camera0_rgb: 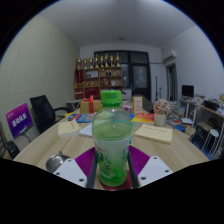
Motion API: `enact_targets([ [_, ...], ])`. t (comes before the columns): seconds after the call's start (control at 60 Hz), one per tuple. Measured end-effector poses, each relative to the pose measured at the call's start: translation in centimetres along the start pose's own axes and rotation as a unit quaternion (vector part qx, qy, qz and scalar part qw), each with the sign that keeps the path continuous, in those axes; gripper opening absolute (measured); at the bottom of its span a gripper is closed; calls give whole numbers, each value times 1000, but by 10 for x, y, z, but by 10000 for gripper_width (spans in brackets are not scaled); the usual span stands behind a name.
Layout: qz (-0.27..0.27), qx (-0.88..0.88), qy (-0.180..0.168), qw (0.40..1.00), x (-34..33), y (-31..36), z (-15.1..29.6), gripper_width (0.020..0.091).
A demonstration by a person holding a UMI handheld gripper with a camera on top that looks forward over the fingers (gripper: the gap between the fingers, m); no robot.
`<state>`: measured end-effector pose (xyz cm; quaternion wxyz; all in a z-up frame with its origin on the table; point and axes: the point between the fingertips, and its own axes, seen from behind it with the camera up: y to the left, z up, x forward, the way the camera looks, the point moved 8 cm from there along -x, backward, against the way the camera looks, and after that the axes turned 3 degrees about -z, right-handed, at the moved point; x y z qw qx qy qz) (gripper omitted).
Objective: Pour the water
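A steel bowl (57, 161) is seen at about nine o'clock of the fingers, resting on the round wooden table (40, 148), its rim just beside the left finger. At the centre, a green bottle (111, 140) with a green cap (111, 98) is held upright between the two magenta pads (86, 162); both pads appear pressed against its lower body, so the gripper (111, 172) is judged closed on the bottle. The cap is seen seated on the neck, which would have to be dealt with before any water leaves. At twelve o'clock, beyond the bottle, papers and small items are scattered across the table. At about two o'clock a flat yellow book (154, 132) and a white cup (160, 118) are seen, well apart from the fingers.

The step in hand is judged to be carrying the bottle to a vessel; which vessel is meant cannot be told. A firm, level grip is advised, with the neck brought over the rim before a slow tilt is begun.
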<state>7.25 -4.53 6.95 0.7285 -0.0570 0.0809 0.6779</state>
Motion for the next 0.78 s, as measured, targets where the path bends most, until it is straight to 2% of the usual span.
enact_targets([
  [0.05, 9, 3, 26, 1000, -3, -2, 0, 604],
  [0.067, 12, 5, 34, 999, -3, -4, 0, 667],
  [0.133, 27, 21, 57, 998, -21, -4, 0, 836],
  [0.25, 39, 24, 67, 997, -62, -13, 16, 832],
  [0.45, 61, 21, 77, 995, -171, -27, 60, 834],
  [0.583, 59, 24, 68, 996, -235, -36, 84, 833],
  [0.783, 59, 53, 85, 993, -296, -34, 84, 829],
])
